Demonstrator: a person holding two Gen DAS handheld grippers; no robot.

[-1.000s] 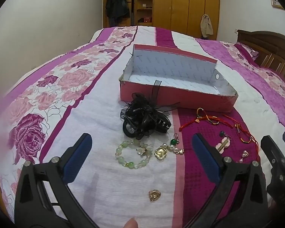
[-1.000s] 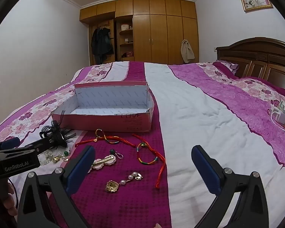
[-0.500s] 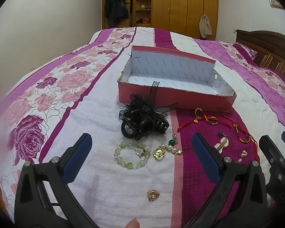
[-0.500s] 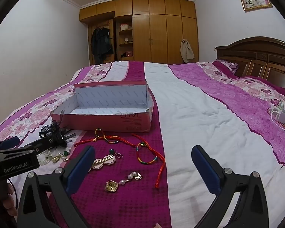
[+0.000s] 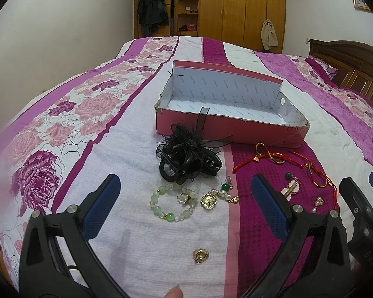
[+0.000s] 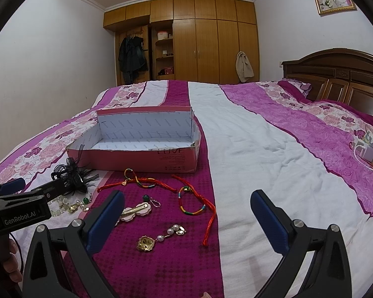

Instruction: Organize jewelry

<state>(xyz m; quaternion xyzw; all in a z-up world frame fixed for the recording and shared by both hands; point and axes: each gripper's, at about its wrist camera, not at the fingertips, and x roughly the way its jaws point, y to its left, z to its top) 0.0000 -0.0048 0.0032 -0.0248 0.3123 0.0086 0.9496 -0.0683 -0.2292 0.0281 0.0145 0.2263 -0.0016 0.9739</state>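
Observation:
An open pink box (image 5: pixel 226 134) with a white inside stands on the bed; it also shows in the right wrist view (image 6: pixel 136 160). In front of it lie a black feathered hair claw (image 5: pixel 189 160), a green bead bracelet (image 5: pixel 172 202), a gold pearl earring (image 5: pixel 217 198), a small gold charm (image 5: pixel 201 255) and red cord bracelets (image 5: pixel 273 160). My left gripper (image 5: pixel 184 207) is open and empty above the bead bracelet. My right gripper (image 6: pixel 186 219) is open and empty above a gold pearl earring (image 6: pixel 159 238), a red cord bracelet (image 6: pixel 194 202) and a pink hair clip (image 6: pixel 134 211).
The bed has a purple, pink and white floral cover (image 5: pixel 62 134). A wooden headboard (image 6: pixel 335 74) is at the right. A white charger and small boxes (image 6: pixel 368 150) lie on the bed's right side. A wooden wardrobe (image 6: pixel 199 42) stands at the back wall.
My left gripper has drawn back and tilted slightly, so the jewelry and box sit a little higher in its view. The right gripper has barely moved. Both stay open.

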